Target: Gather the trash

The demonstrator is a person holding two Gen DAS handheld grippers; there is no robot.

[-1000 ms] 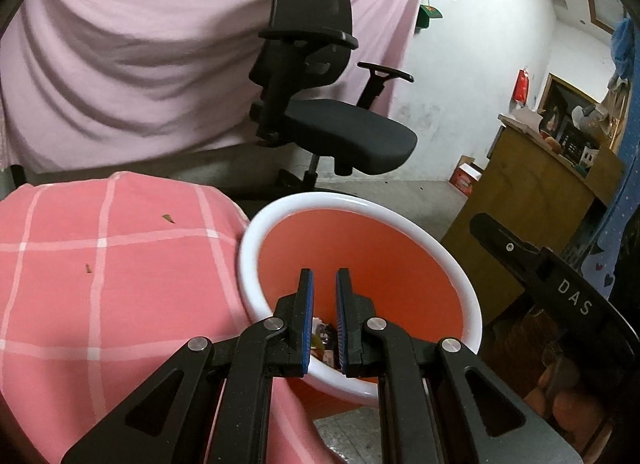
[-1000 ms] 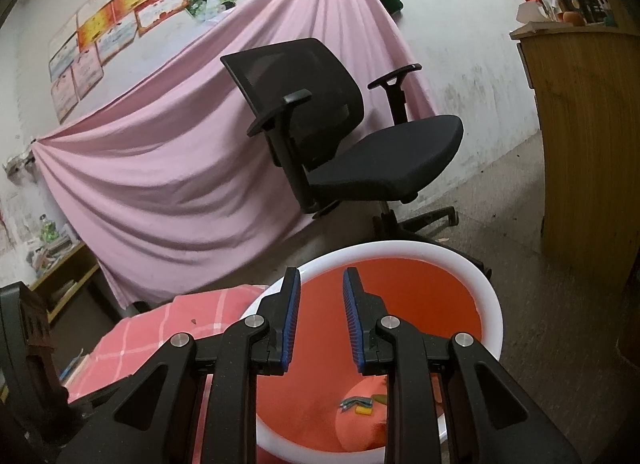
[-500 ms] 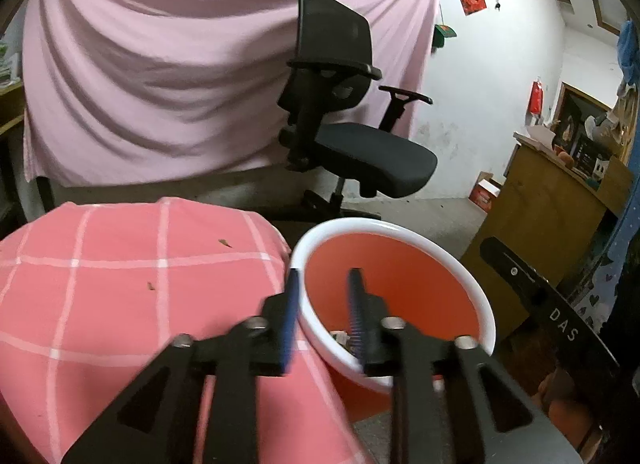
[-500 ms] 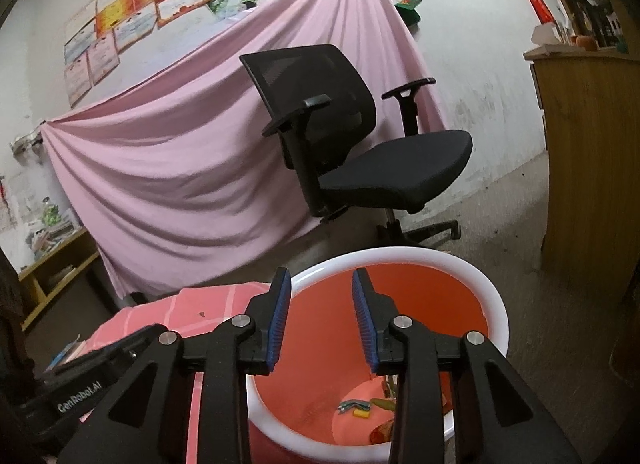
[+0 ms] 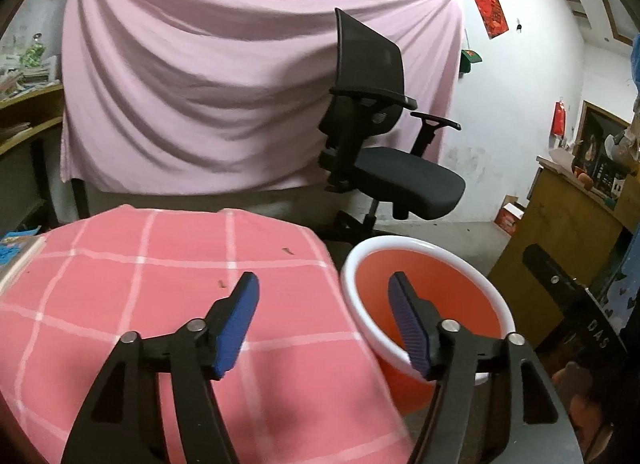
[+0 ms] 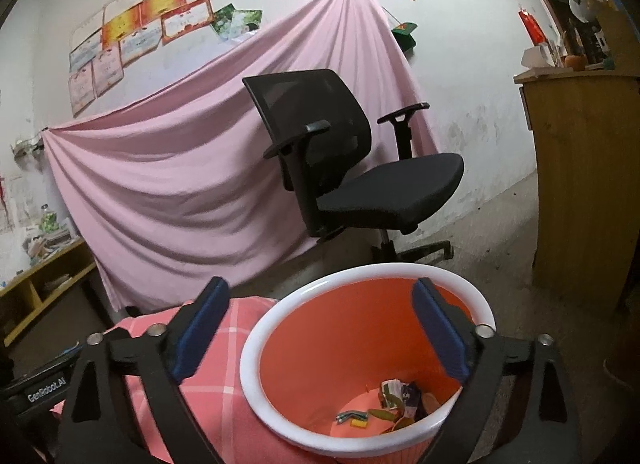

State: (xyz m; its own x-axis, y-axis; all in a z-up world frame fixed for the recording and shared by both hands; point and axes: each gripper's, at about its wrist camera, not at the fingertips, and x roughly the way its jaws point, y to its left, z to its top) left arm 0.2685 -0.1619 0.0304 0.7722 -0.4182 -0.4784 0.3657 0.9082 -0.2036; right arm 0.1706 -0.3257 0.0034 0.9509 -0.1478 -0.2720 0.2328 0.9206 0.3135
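Open-topped bin (image 6: 372,280) beside table (image 5: 160,264)

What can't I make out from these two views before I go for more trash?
- Two brown specks on the checked cloth, left wrist view: too small to identify.
- Bin contents, right wrist view: a small jumble; right tongs partly cover it.
- Bin bottom, left wrist view: hidden by its rim and left tongs.

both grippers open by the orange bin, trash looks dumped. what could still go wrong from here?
1. The orange bin stands tight against the draped pink checked cloth; a gripper snagging the cloth might tip or shift it.
2. Small crumbs sit on the cloth, probably too fine for the open left gripper to pinch.
3. The open right gripper straddles the bin's white rim; lowering it carelessly may knock the bin.
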